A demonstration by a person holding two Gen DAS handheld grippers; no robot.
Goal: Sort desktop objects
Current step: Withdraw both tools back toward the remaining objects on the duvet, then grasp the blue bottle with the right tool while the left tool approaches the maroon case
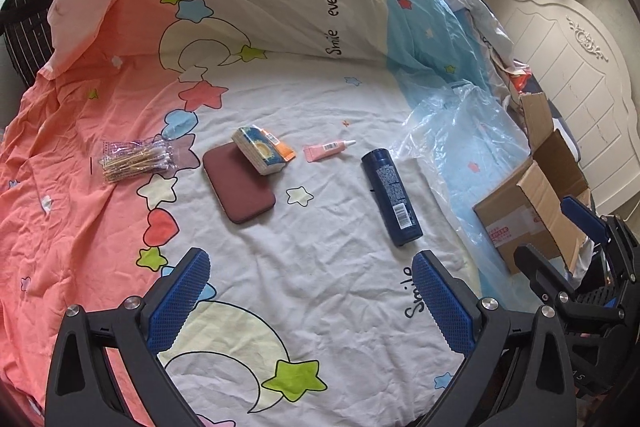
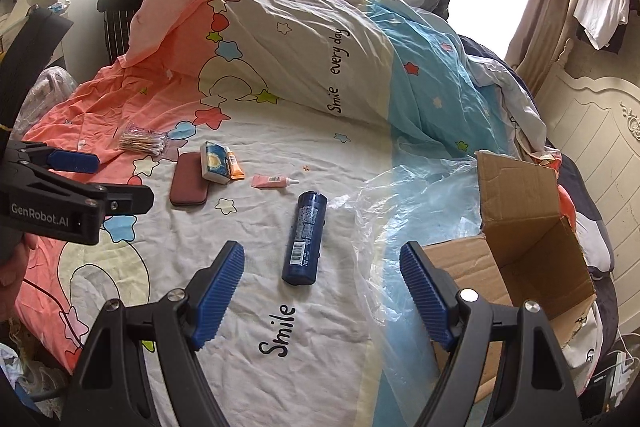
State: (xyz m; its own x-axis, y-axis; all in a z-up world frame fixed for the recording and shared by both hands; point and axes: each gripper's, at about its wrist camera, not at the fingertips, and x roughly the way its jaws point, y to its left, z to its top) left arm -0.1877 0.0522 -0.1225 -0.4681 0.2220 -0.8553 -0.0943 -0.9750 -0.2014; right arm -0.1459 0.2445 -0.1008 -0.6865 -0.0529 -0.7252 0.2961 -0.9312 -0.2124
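Left wrist view looks down on a bed covered by a cartoon-print quilt, its near part flat and its far part heaped into a ridge. Lying flat on the white band, the dark blue bottle runs its long axis from far left to near right in this view, one end just beyond the right pad of the left gripper, whose jaws stand wide apart with only quilt between them. In the right wrist view the same bottle lies almost straight near-to-far, leaning slightly right at its far end, barcode toward the near end, just ahead of the right gripper, which is also spread open and holds nothing. Left of the bottle a small pink tube lies crosswise, its white nozzle pointing right. Further left a tissue pack rests partly on a maroon case, whose long axis runs far left to near right, with an orange tube just beside the pack. A bag of cotton swabs sits well apart on the pink band at far left. On the right, a crumpled clear plastic bag spreads beside an open cardboard box with raised flaps. Behind stand a white carved headboard, bright windows and hanging clothes.
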